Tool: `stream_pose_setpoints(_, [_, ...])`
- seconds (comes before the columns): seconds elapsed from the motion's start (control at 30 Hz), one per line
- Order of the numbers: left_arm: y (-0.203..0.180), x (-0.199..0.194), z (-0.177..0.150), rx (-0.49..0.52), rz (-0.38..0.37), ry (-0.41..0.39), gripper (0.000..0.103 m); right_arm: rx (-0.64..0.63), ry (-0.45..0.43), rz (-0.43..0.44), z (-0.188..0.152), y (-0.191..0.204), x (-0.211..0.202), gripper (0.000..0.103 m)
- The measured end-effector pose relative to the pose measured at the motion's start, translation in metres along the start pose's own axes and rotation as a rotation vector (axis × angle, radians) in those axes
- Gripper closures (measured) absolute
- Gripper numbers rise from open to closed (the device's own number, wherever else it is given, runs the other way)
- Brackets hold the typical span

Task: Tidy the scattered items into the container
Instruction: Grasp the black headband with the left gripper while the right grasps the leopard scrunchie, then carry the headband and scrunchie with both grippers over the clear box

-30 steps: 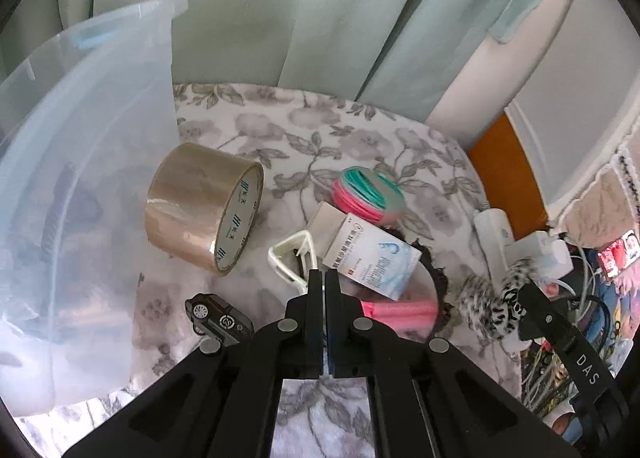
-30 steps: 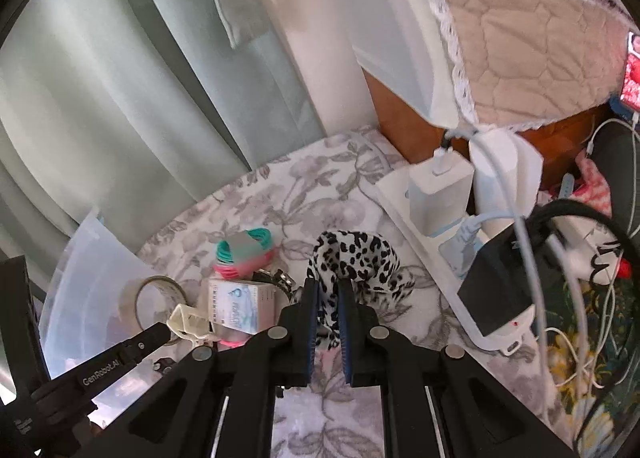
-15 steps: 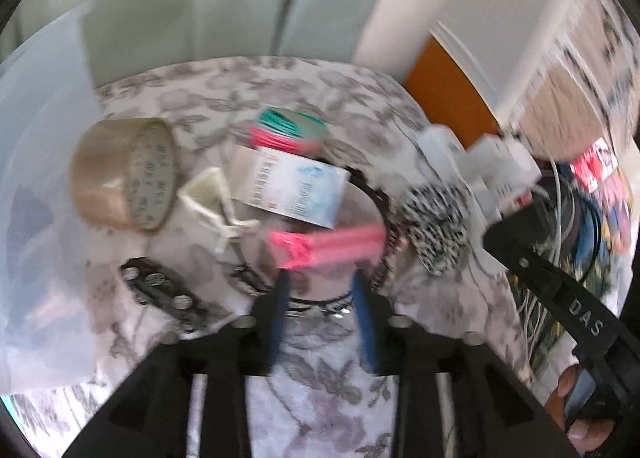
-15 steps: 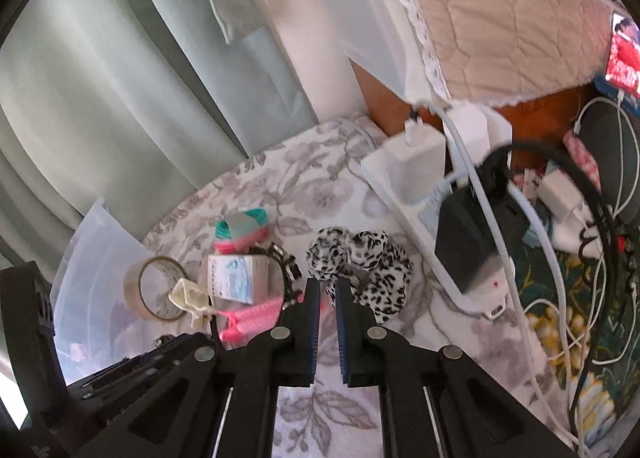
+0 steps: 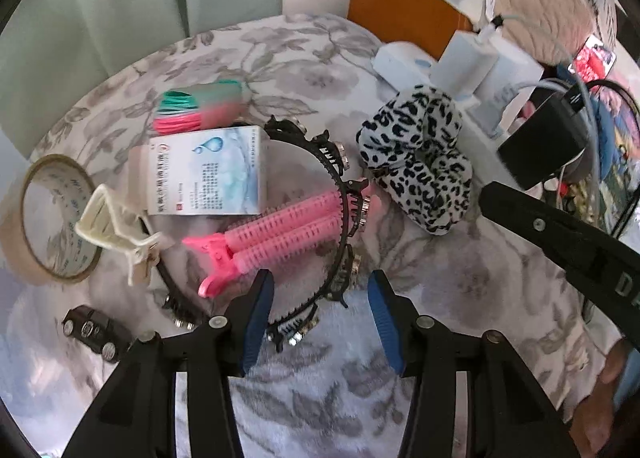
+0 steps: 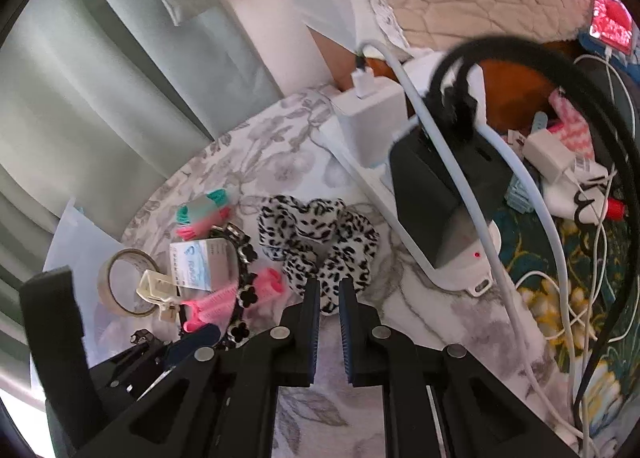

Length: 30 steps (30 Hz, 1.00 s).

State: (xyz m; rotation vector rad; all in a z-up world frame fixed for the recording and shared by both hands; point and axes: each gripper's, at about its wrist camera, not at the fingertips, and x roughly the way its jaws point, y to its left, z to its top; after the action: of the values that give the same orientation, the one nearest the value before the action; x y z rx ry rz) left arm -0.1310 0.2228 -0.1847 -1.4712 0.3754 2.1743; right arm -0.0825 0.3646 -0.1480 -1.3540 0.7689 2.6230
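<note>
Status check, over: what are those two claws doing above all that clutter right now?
Left gripper open, jaws just opened, straddling black headband. Right gripper shut, empty, over leopard scrunchie. Pink hair clip lies across headband.

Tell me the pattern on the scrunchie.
The scrunchie is white with black leopard spots, clearest in the left wrist view.
</note>
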Motion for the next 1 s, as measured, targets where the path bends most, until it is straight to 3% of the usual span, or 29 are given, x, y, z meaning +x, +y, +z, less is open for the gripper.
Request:
stream_pose_setpoints(0.07, [0.000, 0.001, 0.000, 0.008, 0.006, -0.005, 0.067, 0.004, 0.004, -0.002, 0.000, -0.002, 0.002, 0.091])
stream_pose_setpoints(0.23, [0.002, -0.015, 0.001, 0.000, -0.017, -0.065, 0.076, -0.007, 0.013, -0.022, 0.000, 0.000, 0.008, 0.088])
stream_pose_setpoints(0.5, [0.028, -0.057, 0.009, -0.090, -0.104, -0.193, 0.082, -0.031, 0.019, -0.033, 0.000, 0.007, 0.021, 0.044])
stream_pose_setpoints(0.8, [0.071, -0.083, 0.021, -0.215, -0.164, -0.290, 0.086, -0.023, 0.025, -0.077, 0.008, 0.014, 0.048, 0.034])
stream_pose_setpoints(1.0, [0.092, -0.089, 0.029, -0.274, -0.133, -0.325, 0.083, -0.046, 0.008, -0.124, 0.013, 0.022, 0.061, 0.030])
